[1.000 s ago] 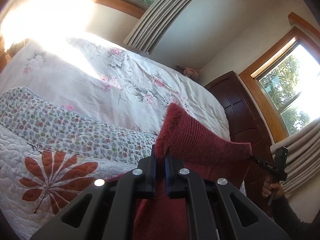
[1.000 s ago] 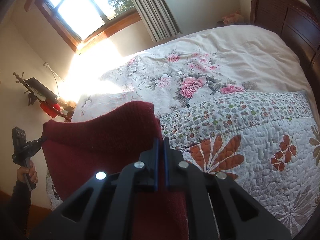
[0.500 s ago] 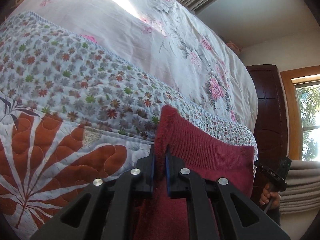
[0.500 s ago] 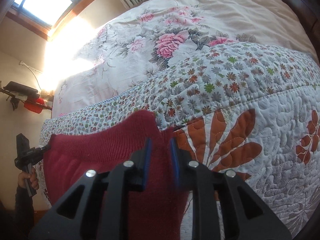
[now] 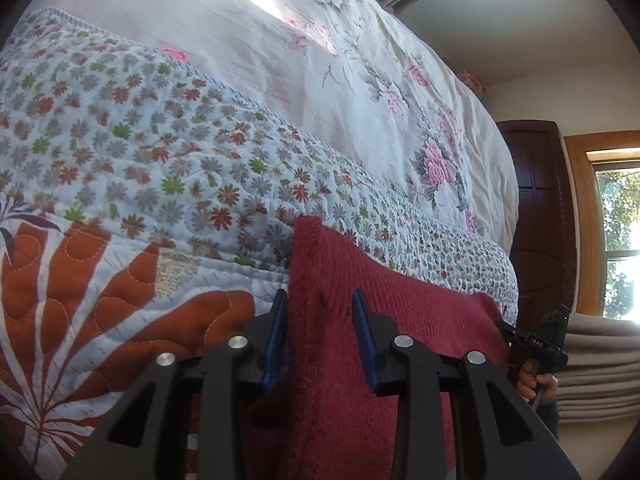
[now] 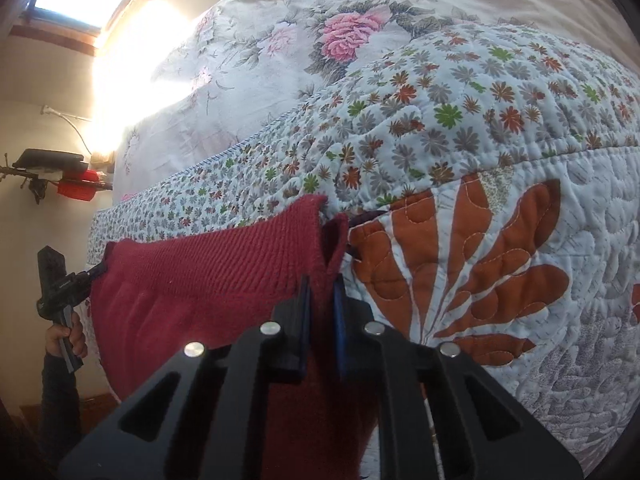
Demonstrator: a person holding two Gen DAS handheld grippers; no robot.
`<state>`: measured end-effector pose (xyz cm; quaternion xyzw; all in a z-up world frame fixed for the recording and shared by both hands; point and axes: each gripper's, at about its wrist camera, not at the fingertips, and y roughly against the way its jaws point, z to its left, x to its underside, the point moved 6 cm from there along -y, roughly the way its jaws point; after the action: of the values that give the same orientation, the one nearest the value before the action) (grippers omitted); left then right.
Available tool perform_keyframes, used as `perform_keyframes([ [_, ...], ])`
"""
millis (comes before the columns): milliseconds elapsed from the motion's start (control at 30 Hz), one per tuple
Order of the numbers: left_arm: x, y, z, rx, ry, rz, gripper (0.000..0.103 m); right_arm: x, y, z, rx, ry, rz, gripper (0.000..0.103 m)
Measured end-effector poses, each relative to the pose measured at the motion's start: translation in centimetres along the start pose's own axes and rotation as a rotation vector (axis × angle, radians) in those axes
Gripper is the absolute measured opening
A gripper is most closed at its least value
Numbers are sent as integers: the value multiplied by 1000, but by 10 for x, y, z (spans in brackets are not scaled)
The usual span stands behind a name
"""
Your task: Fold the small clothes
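Sunlit quilt (image 5: 168,184) covers the bed beyond both pairs of fingers. Left gripper (image 5: 320,332) stands wide apart, the red knit (image 5: 400,312) lying loose between its fingers. Right gripper (image 6: 320,316) shows a narrow gap around the knit's other corner, perhaps barely touching it.

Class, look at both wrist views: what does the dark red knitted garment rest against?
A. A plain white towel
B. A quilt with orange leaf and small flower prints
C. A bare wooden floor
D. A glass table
B: the dark red knitted garment lies on the quilt with its orange leaf and small flower prints, on the bed.
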<state>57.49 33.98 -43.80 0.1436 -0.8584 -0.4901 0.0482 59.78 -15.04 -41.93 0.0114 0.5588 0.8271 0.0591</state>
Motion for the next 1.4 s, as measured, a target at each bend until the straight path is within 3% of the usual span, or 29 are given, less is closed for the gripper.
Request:
perform_keyframes([
  [67, 0, -3, 1, -32, -4, -6, 11, -1, -4, -12, 41, -35, -6, 8],
  [167, 1, 1, 1, -31, 19, -18, 11, 4, -4, -14, 37, -43, -19, 10],
  [200, 2, 5, 3, -26, 30, -27, 11, 6, 1, -10, 15, -37, -30, 16],
  [267, 4, 27, 5, -22, 46, -88, 25, 12, 23, -6, -5, -45, -99, 25],
  [300, 5, 43, 4, -26, 40, -136, 46, 16, 37, -2, 6, -27, -147, 33],
  [333, 10, 61, 1, -36, 22, -190, 54, 22, 50, 4, 27, 7, -194, 37],
  [433, 35, 100, -24, 33, -54, -280, 54, 55, 68, 33, 25, 143, -249, 38],
  [500, 58, 101, -49, 119, -129, -270, 54, 76, 62, 49, 25, 209, -256, 43],
  [567, 76, 83, -62, 114, -184, -242, 54, 92, 46, 51, 30, 222, -259, 51],
  [667, 89, 42, -31, 19, -150, -179, 52, 103, 27, 42, 54, 248, -301, 52],
  [700, 92, 32, -17, -9, -143, -167, 44, 106, 25, 39, 55, 270, -324, 52],
  [733, 93, 26, -6, -19, -138, -165, 24, 108, 26, 37, 46, 272, -334, 52],
  [767, 94, 29, 1, -10, -122, -172, 19, 110, 28, 35, 36, 259, -335, 52],
  [833, 99, 48, -1, 16, -89, -196, 22, 114, 43, 33, 15, 220, -335, 49],
  [900, 113, 78, -20, 23, -157, -258, 33, 127, 65, 38, -35, 209, -358, 51],
  [1033, 161, 99, -62, 168, -253, -272, 44, 174, 72, 63, -105, 275, -344, 51],
  [1167, 197, 49, -39, 80, -224, -196, 44, 206, 29, 65, -68, 305, -261, 49],
  [1233, 206, 32, -17, 38, -211, -195, 35, 210, 23, 57, -66, 300, -269, 47],
  [1333, 210, 46, -19, 34, -183, -214, 35, 213, 41, 50, -76, 267, -275, 45],
  [1400, 217, 69, -38, 61, -220, -255, 39, 224, 58, 47, -91, 268, -304, 48],
])
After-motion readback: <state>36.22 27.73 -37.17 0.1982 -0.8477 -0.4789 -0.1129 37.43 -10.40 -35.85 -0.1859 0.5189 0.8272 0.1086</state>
